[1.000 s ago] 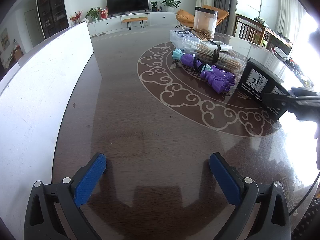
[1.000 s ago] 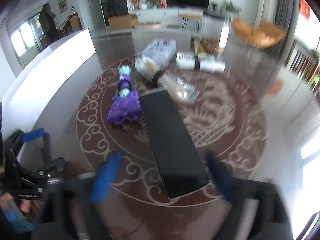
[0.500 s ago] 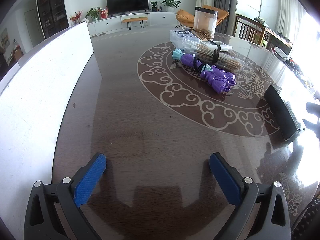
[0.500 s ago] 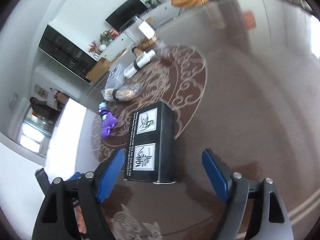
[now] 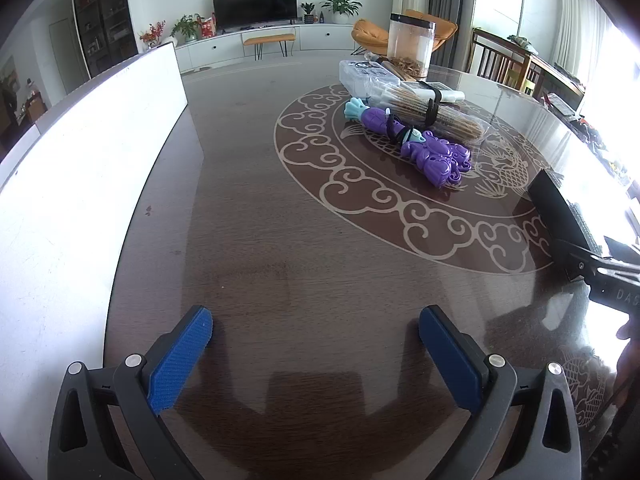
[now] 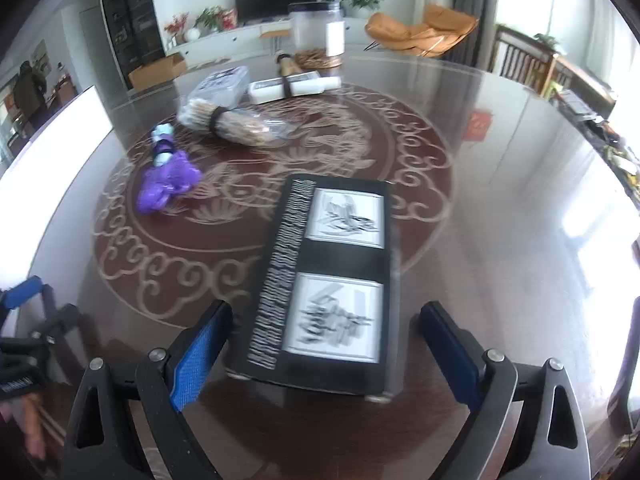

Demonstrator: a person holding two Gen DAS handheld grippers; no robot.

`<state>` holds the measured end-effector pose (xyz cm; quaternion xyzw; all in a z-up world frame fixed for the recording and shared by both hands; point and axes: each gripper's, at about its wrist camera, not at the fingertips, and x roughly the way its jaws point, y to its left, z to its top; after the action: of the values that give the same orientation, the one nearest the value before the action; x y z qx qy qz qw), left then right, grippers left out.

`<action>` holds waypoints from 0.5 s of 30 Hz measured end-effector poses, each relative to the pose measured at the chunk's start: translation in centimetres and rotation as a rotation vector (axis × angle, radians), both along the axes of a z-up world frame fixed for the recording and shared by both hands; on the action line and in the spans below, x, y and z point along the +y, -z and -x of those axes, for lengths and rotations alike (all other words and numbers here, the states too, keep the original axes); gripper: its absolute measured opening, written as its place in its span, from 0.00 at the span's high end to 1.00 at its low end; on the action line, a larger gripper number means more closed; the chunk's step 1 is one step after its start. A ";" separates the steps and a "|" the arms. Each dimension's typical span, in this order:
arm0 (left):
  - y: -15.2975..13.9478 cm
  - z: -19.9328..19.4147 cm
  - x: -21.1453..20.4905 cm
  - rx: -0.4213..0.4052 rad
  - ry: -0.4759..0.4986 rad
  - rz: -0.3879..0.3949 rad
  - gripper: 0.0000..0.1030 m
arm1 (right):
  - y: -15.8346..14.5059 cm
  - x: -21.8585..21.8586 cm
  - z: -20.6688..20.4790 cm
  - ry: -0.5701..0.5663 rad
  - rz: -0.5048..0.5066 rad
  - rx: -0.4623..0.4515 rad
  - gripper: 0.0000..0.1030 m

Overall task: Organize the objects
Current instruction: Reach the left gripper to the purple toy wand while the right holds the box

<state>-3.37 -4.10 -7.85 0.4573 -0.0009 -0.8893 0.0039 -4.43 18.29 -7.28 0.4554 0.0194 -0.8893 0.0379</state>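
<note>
A long black box [image 6: 336, 264] with two white picture labels lies flat on the dark patterned table [image 6: 500, 200]. Its near end sits between the fingers of my right gripper [image 6: 325, 312]. The jaws are opening, and there is a gap between each blue pad and the box. The left wrist view shows the same box [image 5: 560, 216] at the right edge with the right gripper's finger [image 5: 580, 258] at its near end. My left gripper [image 5: 316, 344] hovers open over bare table, nothing between its pads.
A purple toy [image 6: 168, 180], a bundle of sticks [image 6: 232, 124], a clear plastic box [image 6: 224, 84], a white pack [image 6: 288, 86] and a tall jar [image 6: 316, 32] lie beyond the box. A white board [image 5: 80, 160] runs along the table's left side.
The right gripper carried the black box away from the purple toy, set it down with its labelled face up and opened its jaws off it. The left gripper has not moved.
</note>
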 end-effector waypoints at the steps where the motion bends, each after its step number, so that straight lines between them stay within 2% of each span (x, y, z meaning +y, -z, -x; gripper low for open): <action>1: 0.0 0.0 0.0 0.000 0.000 0.000 0.00 | 0.0 0.5 -0.1 0.014 0.001 0.004 0.09; 5: 0.0 0.0 -0.1 -0.001 -0.012 -0.010 0.00 | -0.2 1.2 0.1 0.056 0.013 0.011 0.08; 6: 0.0 -0.1 0.0 -0.008 -0.020 -0.001 0.00 | -0.1 0.9 0.2 0.053 -0.002 0.006 0.04; 7: 0.0 -0.1 0.0 -0.017 -0.025 -0.009 0.00 | -0.1 0.7 0.2 0.047 -0.010 0.001 0.00; 9: -0.2 0.2 0.4 -0.060 -0.033 -0.019 0.00 | 0.1 0.6 0.4 0.042 -0.006 -0.006 0.00; 10: -0.4 0.4 0.5 -0.071 -0.024 -0.049 0.00 | 0.1 0.6 0.4 0.042 -0.006 -0.006 0.00; 11: -0.7 0.7 0.5 -0.074 -0.008 -0.120 0.00 | 0.1 0.5 0.5 0.042 -0.006 -0.006 0.00; 12: -1.1 1.3 0.4 -0.077 0.004 -0.222 0.00 | 0.1 0.5 0.5 0.042 -0.007 -0.006 0.00; 13: -1.4 2.0 0.4 -0.080 0.000 -0.280 0.00 | 0.1 0.5 0.4 0.042 -0.007 -0.006 0.00; 15: -2.2 4.0 0.8 -0.076 -0.032 -0.329 0.00 | 0.1 0.4 0.7 0.041 -0.006 -0.006 0.00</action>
<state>-7.38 -3.27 -5.68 0.4852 0.1519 -0.8592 -0.0571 -5.10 18.70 -7.40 0.4587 0.0124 -0.8883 0.0183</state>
